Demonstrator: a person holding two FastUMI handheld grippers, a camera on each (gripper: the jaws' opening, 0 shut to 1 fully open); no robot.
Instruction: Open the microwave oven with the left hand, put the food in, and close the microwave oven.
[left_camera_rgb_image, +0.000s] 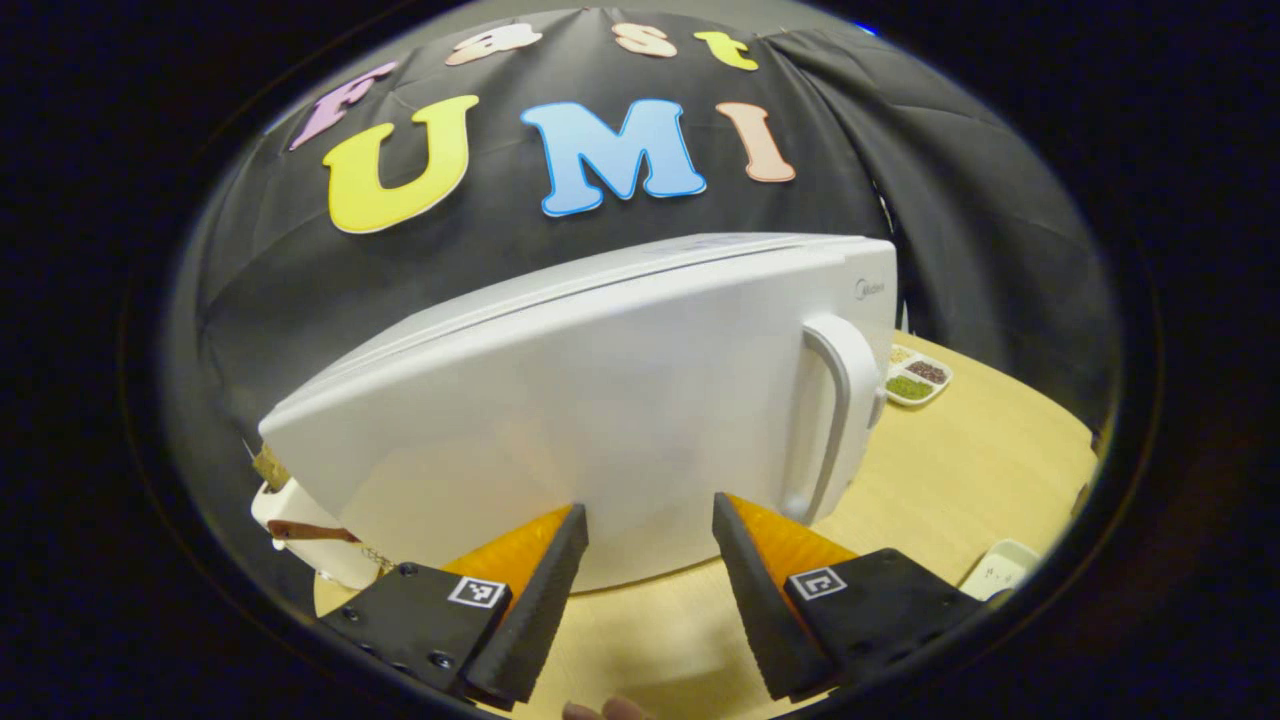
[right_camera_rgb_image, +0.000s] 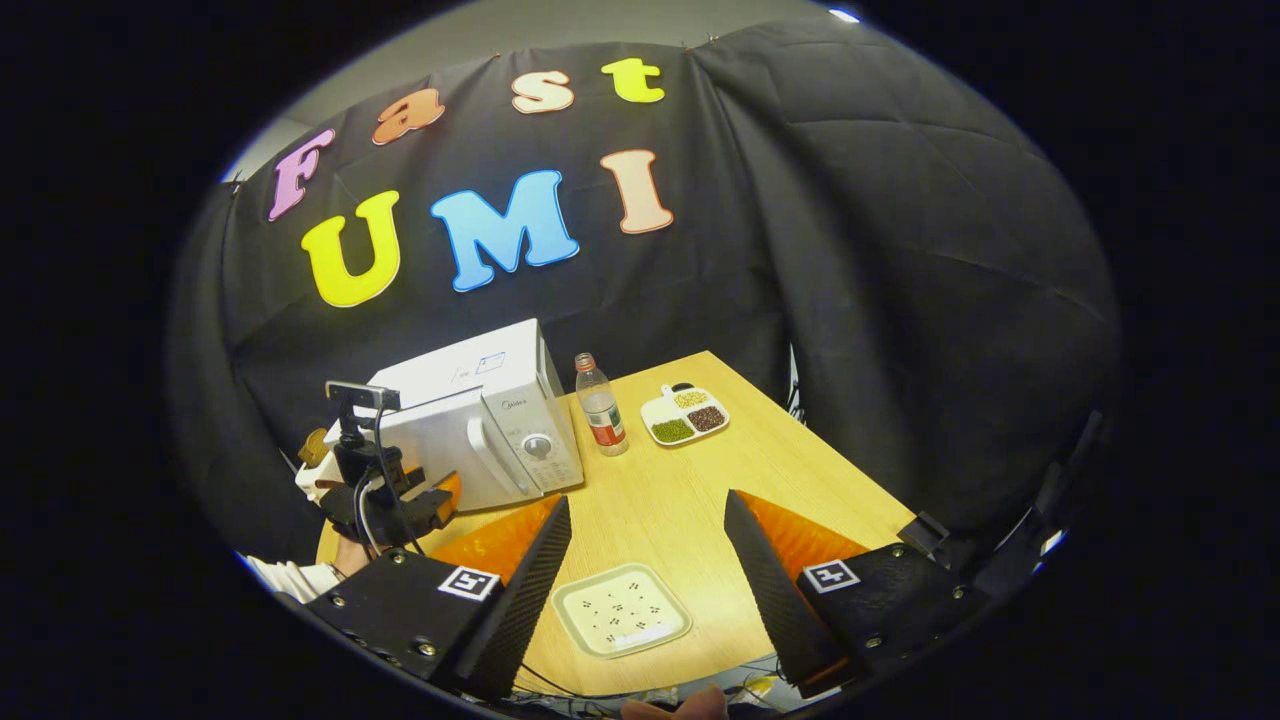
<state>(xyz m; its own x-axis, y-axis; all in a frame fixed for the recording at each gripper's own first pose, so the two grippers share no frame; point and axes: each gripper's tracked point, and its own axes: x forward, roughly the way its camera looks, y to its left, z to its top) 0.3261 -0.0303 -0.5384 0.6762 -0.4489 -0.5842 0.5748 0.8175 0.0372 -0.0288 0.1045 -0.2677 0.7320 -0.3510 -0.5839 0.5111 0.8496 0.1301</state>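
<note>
The white microwave stands close in front of my left gripper, its door shut and its curved handle up to the right. The left gripper is open, fingertips just short of the door. In the right gripper view the microwave sits at the table's left, with the left gripper held by a hand before the door. A pale square plate with small dark bits lies on the table between the fingers of my open right gripper, which hovers above it.
A clear bottle with a red label stands right of the microwave. Beyond it is a divided dish of beans, also seen behind the handle as the bean dish. A white object with a brown piece sits left of the microwave. The wooden table ends at the black cloth.
</note>
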